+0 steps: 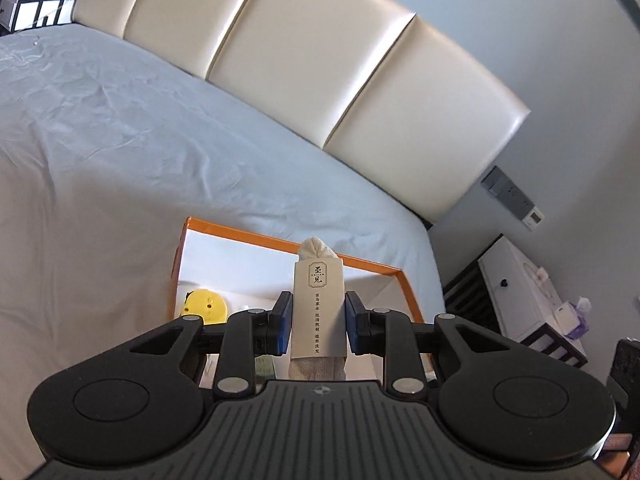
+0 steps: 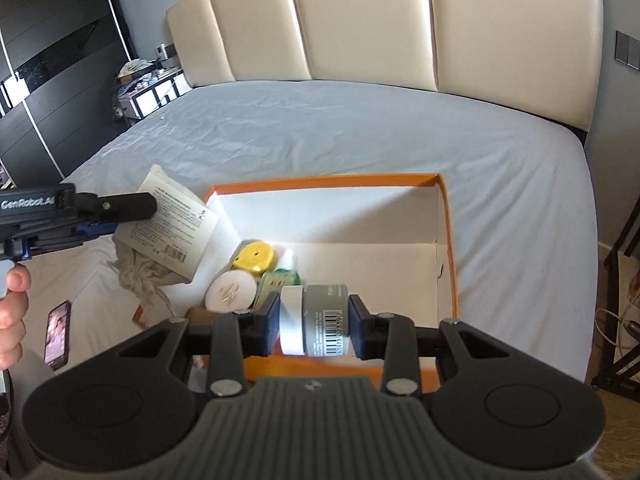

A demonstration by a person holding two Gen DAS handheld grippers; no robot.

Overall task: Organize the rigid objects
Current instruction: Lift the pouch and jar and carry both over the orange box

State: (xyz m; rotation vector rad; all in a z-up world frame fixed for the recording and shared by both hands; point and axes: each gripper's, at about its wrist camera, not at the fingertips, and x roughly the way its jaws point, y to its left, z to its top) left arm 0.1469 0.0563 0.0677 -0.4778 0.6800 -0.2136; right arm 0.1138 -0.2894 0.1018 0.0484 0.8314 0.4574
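Observation:
An orange box (image 2: 448, 240) with a white inside lies open on the bed. In its left part sit a yellow round case (image 2: 254, 258), a white round jar (image 2: 231, 291) and a small green bottle (image 2: 286, 268). My right gripper (image 2: 314, 322) is shut on a grey jar with a white lid and a barcode (image 2: 320, 320), held sideways above the box's near edge. My left gripper (image 1: 318, 322) is shut on a cloth pouch in a white paper sleeve (image 1: 318, 312), above the box (image 1: 360, 264). In the right wrist view that pouch (image 2: 168, 228) hangs over the box's left side.
A phone (image 2: 58, 326) lies on the grey bed sheet (image 2: 360, 136) left of the box. The cream headboard (image 2: 360, 20) stands behind. Nightstands flank the bed (image 1: 520, 280) (image 2: 148, 92). A person's hand (image 2: 12, 300) holds the left gripper's handle.

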